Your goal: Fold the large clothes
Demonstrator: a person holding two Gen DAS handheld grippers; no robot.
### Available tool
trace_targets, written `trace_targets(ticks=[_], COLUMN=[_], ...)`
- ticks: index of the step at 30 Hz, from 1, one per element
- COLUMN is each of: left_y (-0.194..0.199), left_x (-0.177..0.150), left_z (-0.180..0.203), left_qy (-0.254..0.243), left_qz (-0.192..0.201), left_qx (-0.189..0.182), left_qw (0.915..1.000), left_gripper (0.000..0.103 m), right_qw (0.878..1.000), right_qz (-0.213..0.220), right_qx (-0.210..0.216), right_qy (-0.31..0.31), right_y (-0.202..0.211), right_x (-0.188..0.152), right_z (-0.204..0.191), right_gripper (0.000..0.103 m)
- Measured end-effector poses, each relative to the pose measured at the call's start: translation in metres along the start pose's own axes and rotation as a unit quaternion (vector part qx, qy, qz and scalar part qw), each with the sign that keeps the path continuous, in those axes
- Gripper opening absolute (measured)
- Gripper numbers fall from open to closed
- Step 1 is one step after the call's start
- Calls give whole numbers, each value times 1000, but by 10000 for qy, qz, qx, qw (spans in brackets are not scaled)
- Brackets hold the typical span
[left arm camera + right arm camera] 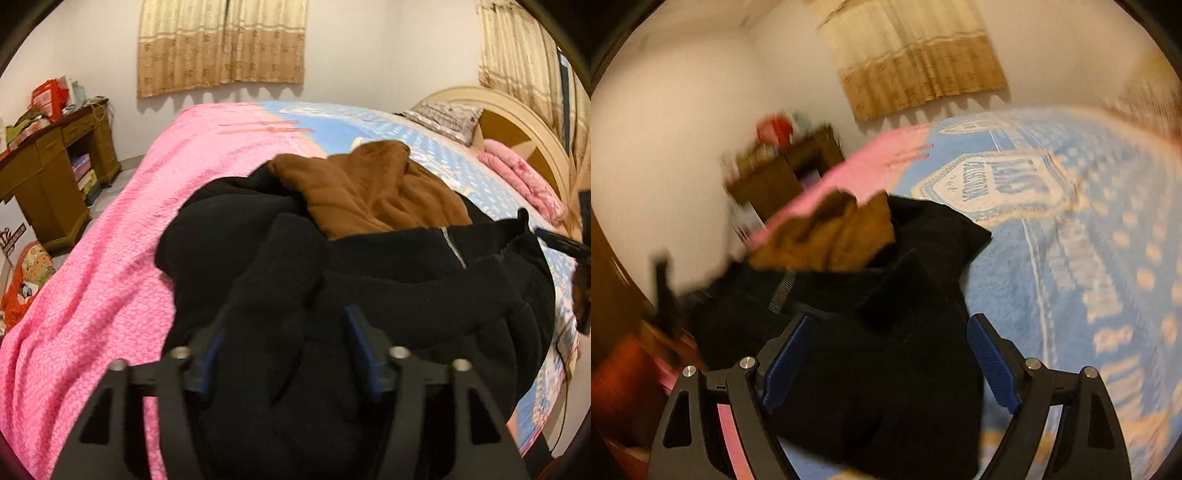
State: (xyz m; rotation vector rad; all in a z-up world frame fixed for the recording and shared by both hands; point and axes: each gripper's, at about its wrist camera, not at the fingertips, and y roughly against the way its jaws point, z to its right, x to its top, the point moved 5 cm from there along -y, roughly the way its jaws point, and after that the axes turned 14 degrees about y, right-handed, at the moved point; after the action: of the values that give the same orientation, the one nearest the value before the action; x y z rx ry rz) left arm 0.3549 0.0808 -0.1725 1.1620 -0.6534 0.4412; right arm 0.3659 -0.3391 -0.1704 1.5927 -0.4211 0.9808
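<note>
Both grippers, left (284, 350) and right (890, 354), stand open over the bulky black fleece jacket (369, 280) near the bed's (110, 258) edge; its loose brown lining (373, 192) may unfold if grabbed unevenly.

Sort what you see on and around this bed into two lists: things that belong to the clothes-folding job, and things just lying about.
Job:
black coat with brown lining
left gripper
right gripper

Lying about:
pink blanket
blue blanket
pillow
wooden desk
curtains
</note>
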Motion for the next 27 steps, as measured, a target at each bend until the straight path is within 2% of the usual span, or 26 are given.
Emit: trace_targets(ticks=[2,3,4,5,6,7,8,10,14,18,23,27], left_y=[-5,-7,-9,-10,-8,-6,-2,14,56,79,68,29], left_x=[0,0,0,0,-1,-2,-4,-8,-9,12,64,109], left_z=[5,6,7,8,9,9,8,9,12,10,4,-12], left_qy=[-150,-183,-207,-249,-307,-345,-310,-139,348,687,1084,1560], left_qz=[-7,-6,-16,5,62,91,130,303,771,1054,1167,1156], left_qx=[112,138,168,208,282,336,314,193,-180,-224,-114,130], left_qw=[9998,9997,9996,9995,9991,9988,9989,9993,9963,9918,9872,9809], left_gripper=[68,67,56,47,23,19,18,15,15,15,15,15], right_qw=[9993,9992,9989,9984,9977,9972,9981,9995,9996,9963,9895,9902], right_qz=[-225,-302,-398,-502,-615,-649,-563,-298,216,779,1120,1044], right_qx=[-206,-81,41,103,-12,-203,-160,-88,-186,-320,-662,-894], right_qy=[211,240,228,230,291,303,212,-1,-30,188,626,265], right_y=[-21,-30,-39,-46,-53,-53,-48,-31,20,61,56,10], right_x=[-1,-5,-6,-9,-10,-12,-12,-12,-3,27,88,137], right_z=[2,2,3,2,2,5,5,4,-11,-25,-26,17], right_gripper=[86,86,84,63,47,28,24,20,19,19,19,19])
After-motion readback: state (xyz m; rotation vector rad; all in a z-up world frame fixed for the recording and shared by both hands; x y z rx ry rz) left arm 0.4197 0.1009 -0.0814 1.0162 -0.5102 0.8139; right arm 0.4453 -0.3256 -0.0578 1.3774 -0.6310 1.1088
